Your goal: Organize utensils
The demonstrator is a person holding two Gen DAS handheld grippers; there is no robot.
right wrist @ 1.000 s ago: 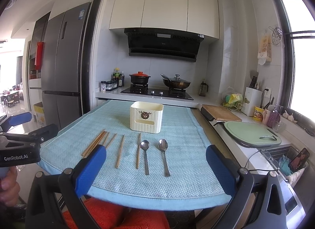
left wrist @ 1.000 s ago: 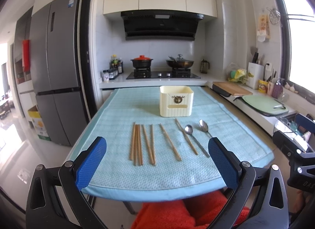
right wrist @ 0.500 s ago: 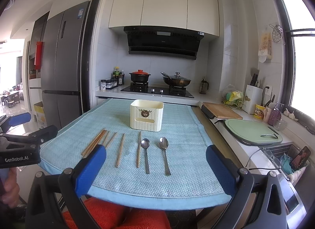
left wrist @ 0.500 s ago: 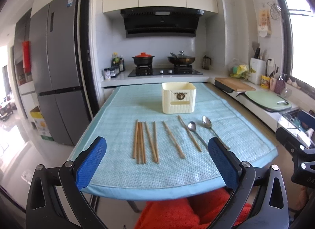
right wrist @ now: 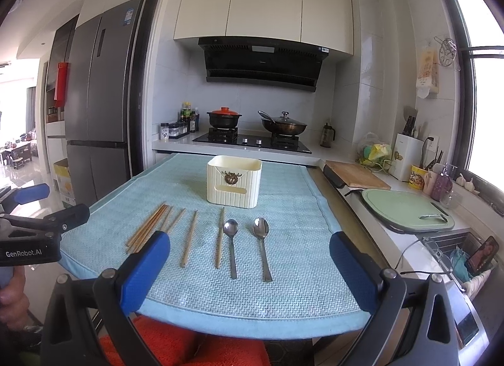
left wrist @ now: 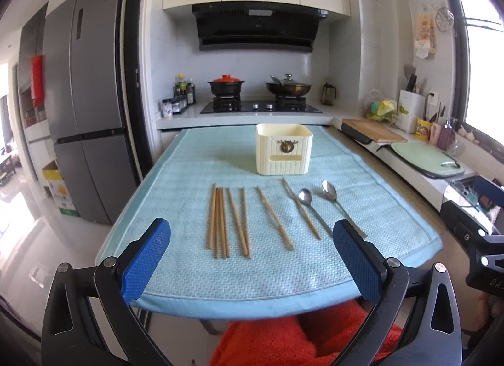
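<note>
We have not begun: the wooden chopsticks and two steel spoons lie mid-frame on the pale blue woven mat, below the empty-looking cream ribbed plastic holder. Our left gripper and right gripper gape wide, empty.

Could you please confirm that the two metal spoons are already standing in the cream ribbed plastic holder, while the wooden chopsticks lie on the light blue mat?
Not quite: the two metal spoons are not in the cream ribbed plastic holder; they lie flat on the light blue mat in front of it, right of the wooden chopsticks. The right wrist view shows this.
</note>
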